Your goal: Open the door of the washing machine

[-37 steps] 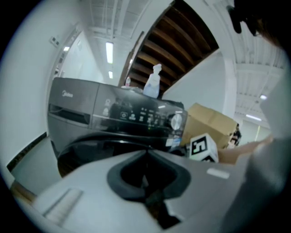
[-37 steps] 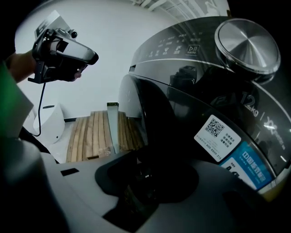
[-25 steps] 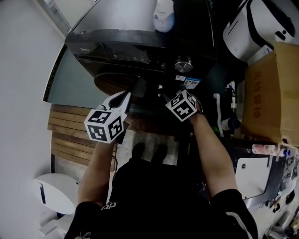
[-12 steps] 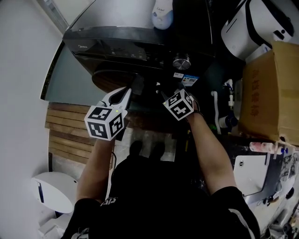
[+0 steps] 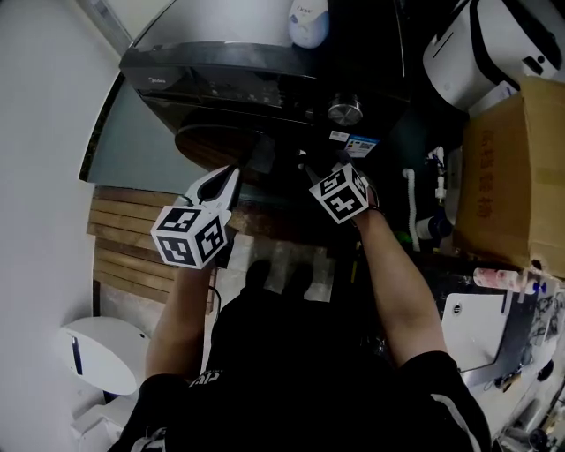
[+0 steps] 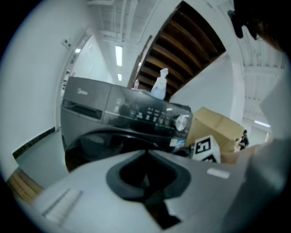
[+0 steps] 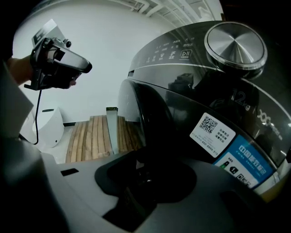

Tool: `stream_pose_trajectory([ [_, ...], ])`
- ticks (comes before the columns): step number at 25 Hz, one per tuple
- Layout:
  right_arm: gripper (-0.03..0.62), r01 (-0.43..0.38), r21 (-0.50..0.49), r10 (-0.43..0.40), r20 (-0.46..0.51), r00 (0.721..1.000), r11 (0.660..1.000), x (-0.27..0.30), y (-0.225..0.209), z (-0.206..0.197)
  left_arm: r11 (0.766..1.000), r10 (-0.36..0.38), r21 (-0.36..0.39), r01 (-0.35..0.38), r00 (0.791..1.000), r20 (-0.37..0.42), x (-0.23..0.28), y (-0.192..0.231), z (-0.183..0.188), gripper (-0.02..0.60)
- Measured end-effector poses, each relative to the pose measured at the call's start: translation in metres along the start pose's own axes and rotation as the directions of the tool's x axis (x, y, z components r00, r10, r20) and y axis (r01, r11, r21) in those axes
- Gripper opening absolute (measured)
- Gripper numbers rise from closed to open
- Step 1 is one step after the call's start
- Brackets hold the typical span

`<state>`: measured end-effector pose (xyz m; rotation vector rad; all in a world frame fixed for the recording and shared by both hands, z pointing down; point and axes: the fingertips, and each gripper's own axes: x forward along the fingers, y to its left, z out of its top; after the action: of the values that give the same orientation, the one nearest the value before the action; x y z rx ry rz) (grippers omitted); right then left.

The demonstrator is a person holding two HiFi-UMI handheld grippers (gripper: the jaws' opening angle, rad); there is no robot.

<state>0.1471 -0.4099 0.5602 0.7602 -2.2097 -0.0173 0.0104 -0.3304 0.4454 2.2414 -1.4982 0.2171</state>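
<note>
Head view: your left gripper (image 5: 231,175) sits at 6 o'clock of the washer (image 5: 265,66) door (image 5: 212,146), and your right gripper (image 5: 307,169) at 4 o'clock. Left gripper view: tongs pressed together, empty. Right gripper view: tongs pinching the door's edge.

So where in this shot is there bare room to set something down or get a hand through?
Free: the washing machine top left of the bottle, and the wooden slats beside the white wall. Crowded: the gap between machine and cardboard box, full of hoses, and the door front, where the left gripper and right gripper sit.
</note>
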Motion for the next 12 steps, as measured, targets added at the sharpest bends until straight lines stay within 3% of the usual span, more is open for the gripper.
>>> stream_pose_trajectory([
  [6, 0.120, -0.011, -0.016, 0.012, 0.025, 1.000, 1.000, -0.003, 0.004, 0.001, 0.998, 0.052, -0.021, -0.053, 0.998, -0.016, -0.006, 0.000, -0.020, 0.018],
  [9, 0.094, -0.109, -0.026, 0.111, 0.082, 0.990, 0.994, -0.017, 0.044, -0.004, 0.997, 0.073, -0.037, -0.073, 0.997, -0.009, -0.009, -0.002, -0.025, 0.018],
  [12, 0.095, -0.127, -0.001, 0.126, 0.146, 0.981, 0.992, -0.034, 0.089, -0.001, 0.994, 0.089, -0.071, -0.088, 0.996, 0.013, -0.014, -0.005, -0.026, 0.037],
])
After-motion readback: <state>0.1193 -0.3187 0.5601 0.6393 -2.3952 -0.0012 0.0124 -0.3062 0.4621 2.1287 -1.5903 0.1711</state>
